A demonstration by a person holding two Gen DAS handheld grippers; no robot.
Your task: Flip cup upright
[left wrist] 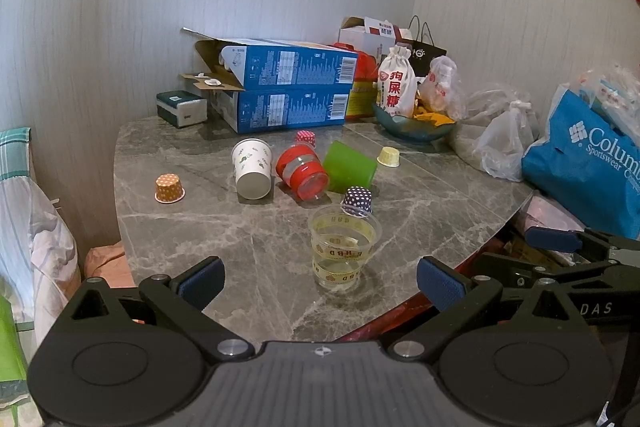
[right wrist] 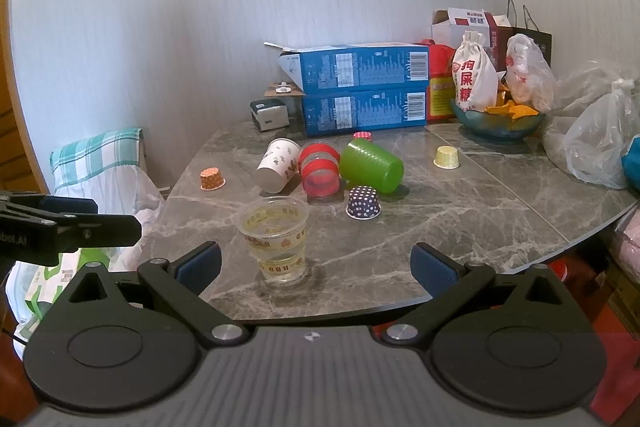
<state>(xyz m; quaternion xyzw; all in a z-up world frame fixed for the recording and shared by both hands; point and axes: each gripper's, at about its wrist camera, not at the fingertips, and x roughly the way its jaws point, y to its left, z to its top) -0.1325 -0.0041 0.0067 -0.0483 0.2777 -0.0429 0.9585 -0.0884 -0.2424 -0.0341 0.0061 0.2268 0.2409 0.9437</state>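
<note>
A clear plastic cup (left wrist: 343, 247) with yellow print stands upright near the table's front edge; it also shows in the right wrist view (right wrist: 276, 241). Behind it lie three cups on their sides: a white paper cup (left wrist: 251, 167) (right wrist: 277, 165), a red and clear cup (left wrist: 302, 171) (right wrist: 319, 167) and a green cup (left wrist: 349, 167) (right wrist: 371, 166). My left gripper (left wrist: 320, 283) is open and empty, just short of the clear cup. My right gripper (right wrist: 316, 269) is open and empty, with the clear cup ahead, left of centre.
Small upside-down paper cupcake cups sit around: orange (left wrist: 169, 188), dark dotted (left wrist: 357, 201), yellow (left wrist: 388, 156), red dotted (left wrist: 305, 137). Blue boxes (left wrist: 288, 89), a snack bowl (left wrist: 414, 125), plastic bags (left wrist: 500, 139) and a blue Columbia bag (left wrist: 584, 163) crowd the grey marble table (left wrist: 224, 227) at back and right.
</note>
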